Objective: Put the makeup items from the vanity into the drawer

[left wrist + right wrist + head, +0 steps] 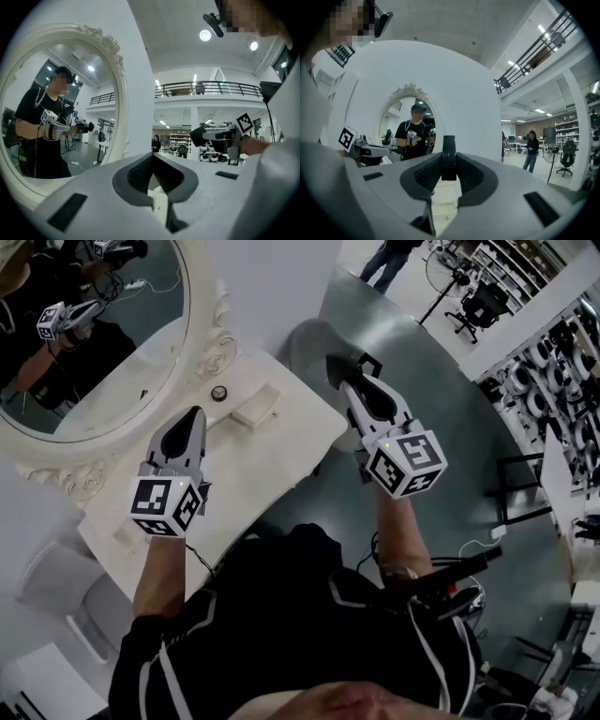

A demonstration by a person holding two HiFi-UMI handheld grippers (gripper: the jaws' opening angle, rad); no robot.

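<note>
My right gripper [448,165] is shut on a thin black round compact [448,157], held edge-on and upright between the pads. In the head view this gripper [341,369] hangs over the grey floor, just past the right edge of the white vanity [281,460]. My left gripper [194,416] is over the vanity top in front of the mirror, its jaws shut with nothing between them [152,157]. A small round black-rimmed item [219,394] and a white rectangular box [255,410] lie on the vanity ahead of the left gripper. No drawer is in view.
An oval mirror in an ornate white frame [211,348] stands at the vanity's back left and reflects me and both grippers. A white stool [56,592] is at the lower left. People, a fan stand [442,292] and shelves are far off across the hall.
</note>
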